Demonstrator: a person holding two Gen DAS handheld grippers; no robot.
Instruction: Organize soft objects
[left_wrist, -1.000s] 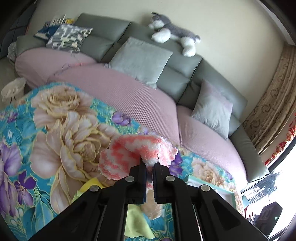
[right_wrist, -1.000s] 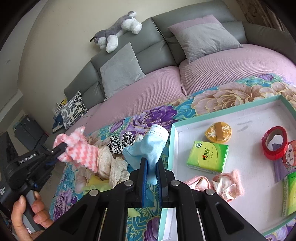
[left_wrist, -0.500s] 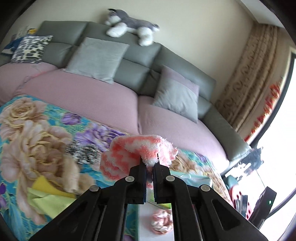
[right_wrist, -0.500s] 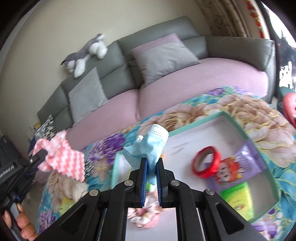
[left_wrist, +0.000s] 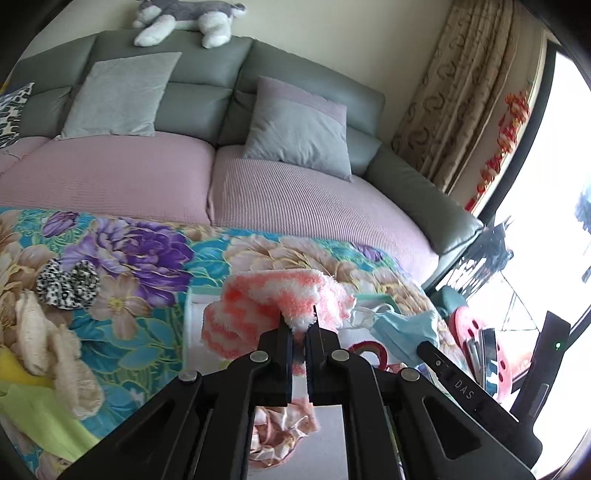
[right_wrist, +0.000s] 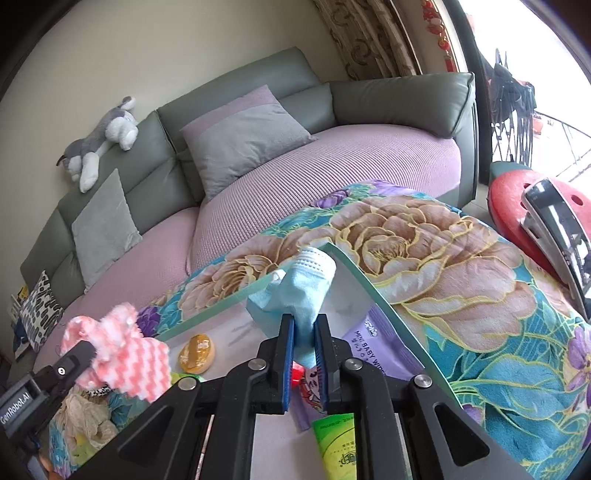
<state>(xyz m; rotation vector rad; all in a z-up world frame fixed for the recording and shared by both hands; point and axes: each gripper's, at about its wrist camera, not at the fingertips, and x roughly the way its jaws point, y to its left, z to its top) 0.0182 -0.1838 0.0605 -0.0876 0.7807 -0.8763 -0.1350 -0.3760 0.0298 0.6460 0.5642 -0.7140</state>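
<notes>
My left gripper (left_wrist: 299, 325) is shut on a fuzzy pink-and-white cloth (left_wrist: 273, 299) and holds it above the near left part of the white box with a green rim (left_wrist: 188, 314). In the right wrist view the same cloth (right_wrist: 125, 354) hangs at the lower left from the left gripper (right_wrist: 88, 350). A light blue face mask (right_wrist: 303, 288) sits between the blue pads of my right gripper (right_wrist: 303, 325), whose jaws are opening; they hold it over the far corner of the box (right_wrist: 354, 273). The mask (left_wrist: 402, 328) also shows at the right of the left wrist view.
In the box lie a pink scrunchie (left_wrist: 280, 435), a red tape roll (left_wrist: 369, 350), a purple wipes pack (right_wrist: 380, 343), a green tissue pack (right_wrist: 340, 446) and an orange packet (right_wrist: 197, 352). On the floral cloth to the left lie a leopard scrunchie (left_wrist: 68, 284), a beige fluffy cloth (left_wrist: 55, 354) and a yellow-green cloth (left_wrist: 33, 410).
Both grippers have swung to the right from the pile on the floral cloth to above the box, each carrying its item. The gap between the right pads looks slightly wider.
</notes>
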